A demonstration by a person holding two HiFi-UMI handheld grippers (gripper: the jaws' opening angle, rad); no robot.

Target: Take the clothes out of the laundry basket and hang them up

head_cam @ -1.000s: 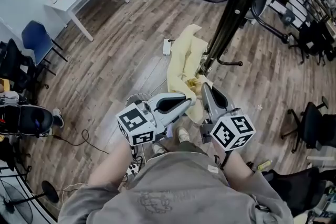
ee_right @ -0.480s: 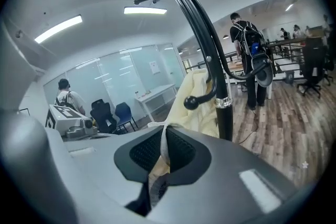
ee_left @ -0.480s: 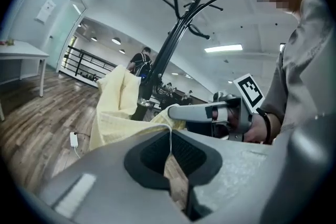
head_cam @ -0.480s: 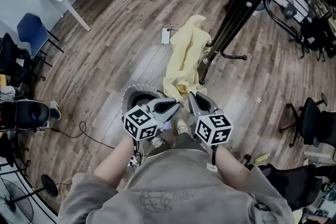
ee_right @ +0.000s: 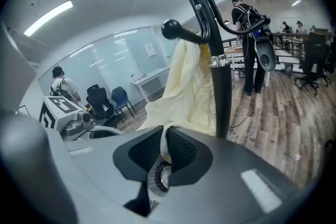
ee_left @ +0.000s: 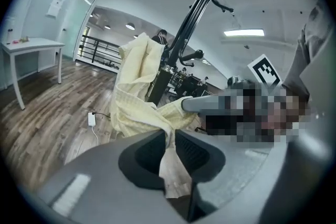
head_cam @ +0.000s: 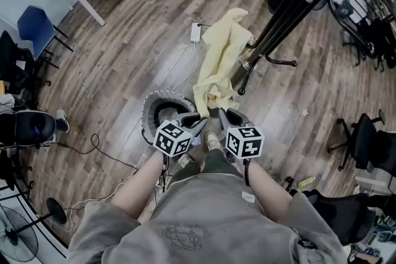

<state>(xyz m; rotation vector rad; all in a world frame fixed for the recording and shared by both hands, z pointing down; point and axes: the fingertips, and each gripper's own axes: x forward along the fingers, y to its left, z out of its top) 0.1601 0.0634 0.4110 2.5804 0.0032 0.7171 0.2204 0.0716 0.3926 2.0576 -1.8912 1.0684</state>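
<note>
2 grippers have dropped low over the last sec. the left gripper (head_cam: 199,122) and right gripper (head_cam: 224,114) were up by the coat stand (head_cam: 291,6) and now sit close in front of the person, just beside the laundry basket (head_cam: 148,109). both tongs pinch the lower edge of the yellow garment (head_cam: 218,65). the left is clamped on a thin fold. the right has just eased a hair apart, w/ cloth still between its pads. the garment's upper part stays draped on the stand's low hook, so this looks like tugging the hem straight; prob. near release, then back to the basket.

the cloth is pale yellow, waffle-weave, soft and creased. the stand is black metal tube w/ knobbed hooks. the basket is round w/ a grey mesh rim; contents unclear. the floor is wood plank.
</note>
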